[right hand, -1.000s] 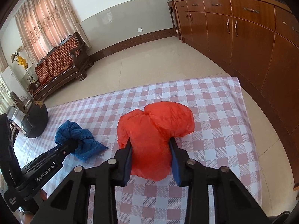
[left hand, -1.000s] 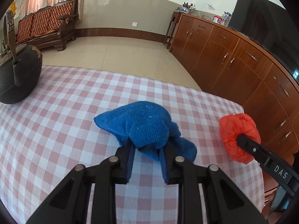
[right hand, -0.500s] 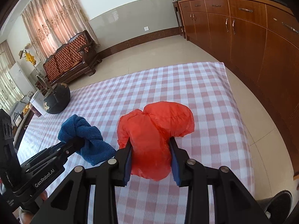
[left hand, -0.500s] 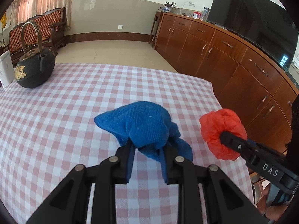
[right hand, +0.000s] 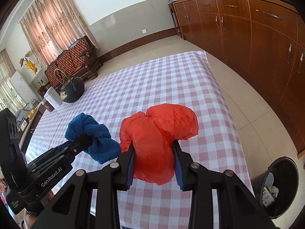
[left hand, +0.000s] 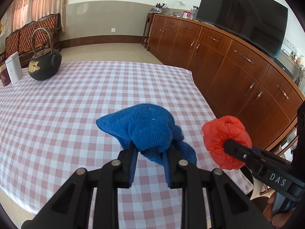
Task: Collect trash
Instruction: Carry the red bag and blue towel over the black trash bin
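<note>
My left gripper is shut on a bunched blue towel, held above the checked tablecloth. My right gripper is shut on a crumpled red plastic bag, also lifted off the table. In the left wrist view the red bag hangs at the right, just past the table's corner. In the right wrist view the blue towel sits to the left of the bag. A black trash bin with some litter inside stands on the floor at the lower right.
A black iron teapot and a white box stand at the table's far left. Long wooden cabinets with a TV run along the right. A wooden sofa stands by the curtained wall.
Both grippers have pulled back and up from the table with the towel and bag still held. The table looks farther off, and the trash bin has come into the right wrist view.
</note>
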Available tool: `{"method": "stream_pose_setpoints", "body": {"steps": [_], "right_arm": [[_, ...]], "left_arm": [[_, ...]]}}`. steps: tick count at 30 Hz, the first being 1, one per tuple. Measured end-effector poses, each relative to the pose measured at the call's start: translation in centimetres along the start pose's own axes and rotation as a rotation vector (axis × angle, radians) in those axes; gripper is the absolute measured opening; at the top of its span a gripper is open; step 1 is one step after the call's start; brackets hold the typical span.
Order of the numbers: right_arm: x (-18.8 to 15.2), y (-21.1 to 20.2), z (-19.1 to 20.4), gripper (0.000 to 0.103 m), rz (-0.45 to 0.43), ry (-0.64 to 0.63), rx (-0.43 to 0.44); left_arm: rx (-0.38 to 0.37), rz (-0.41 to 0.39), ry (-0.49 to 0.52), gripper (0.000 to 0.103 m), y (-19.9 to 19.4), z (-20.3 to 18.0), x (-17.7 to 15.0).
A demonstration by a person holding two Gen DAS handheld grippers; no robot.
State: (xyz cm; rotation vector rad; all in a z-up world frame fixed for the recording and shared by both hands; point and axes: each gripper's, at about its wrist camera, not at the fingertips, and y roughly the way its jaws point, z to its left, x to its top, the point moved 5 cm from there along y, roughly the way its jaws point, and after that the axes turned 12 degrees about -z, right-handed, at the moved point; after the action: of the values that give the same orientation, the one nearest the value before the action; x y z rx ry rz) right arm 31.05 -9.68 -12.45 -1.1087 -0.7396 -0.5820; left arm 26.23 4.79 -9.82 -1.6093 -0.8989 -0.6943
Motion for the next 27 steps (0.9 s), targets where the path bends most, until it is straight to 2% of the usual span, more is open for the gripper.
{"method": "stream_pose_setpoints", "body": {"steps": [10, 27], "right_arm": [[-1.9, -5.9, -1.7, 0.037, -0.039, 0.023, -0.023], [-3.8, -12.0, -6.3, 0.037, -0.094, 0.102, -0.095]], "left_arm": [[-0.053, -0.013, 0.038, 0.026, -3.2, -3.3, -1.7], [-0.174, 0.007, 0.115, 0.026, -4.6, -10.4, -3.3]]}}
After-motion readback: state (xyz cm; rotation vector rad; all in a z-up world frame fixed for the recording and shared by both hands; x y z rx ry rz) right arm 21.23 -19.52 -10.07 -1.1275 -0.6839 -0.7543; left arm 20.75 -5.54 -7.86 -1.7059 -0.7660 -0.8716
